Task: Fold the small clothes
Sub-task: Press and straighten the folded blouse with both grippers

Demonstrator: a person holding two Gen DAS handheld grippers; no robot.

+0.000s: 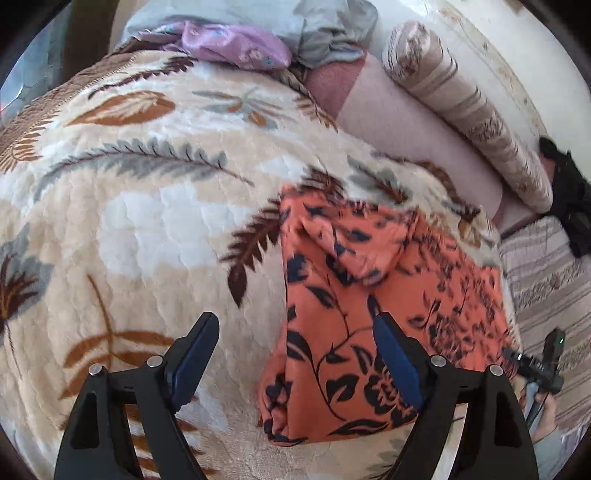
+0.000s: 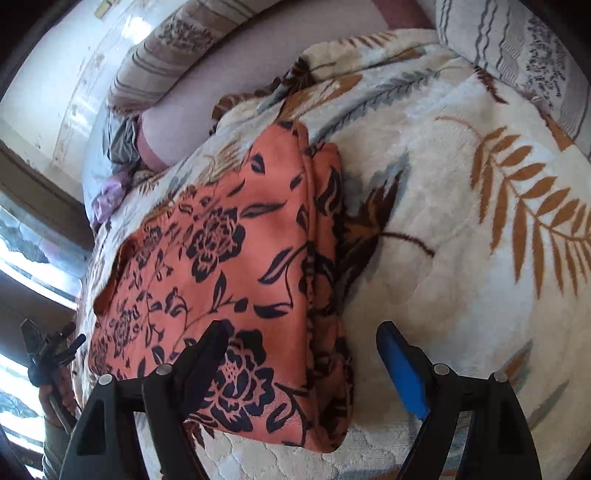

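Note:
An orange garment with a dark floral print (image 1: 369, 295) (image 2: 229, 258) lies folded flat on a cream blanket with a leaf pattern (image 1: 147, 221) (image 2: 461, 258). My left gripper (image 1: 295, 317) hovers open over the garment's left edge, one finger over the blanket and the other over the cloth, with nothing held. Open as well, my right gripper (image 2: 303, 326) stands over the garment's right edge with its left finger above the cloth and its blue-padded right finger above the blanket. Each wrist view catches the other gripper, held in a hand, at its side (image 1: 539, 362) (image 2: 48, 354).
A lilac cloth (image 1: 236, 44) and a grey cloth (image 1: 325, 33) lie heaped at the blanket's far end. A striped bolster (image 1: 461, 107) (image 2: 166, 55) runs along the wall. A black object (image 1: 569, 199) sits beyond it. A patterned pillow (image 2: 517, 48) lies at the right.

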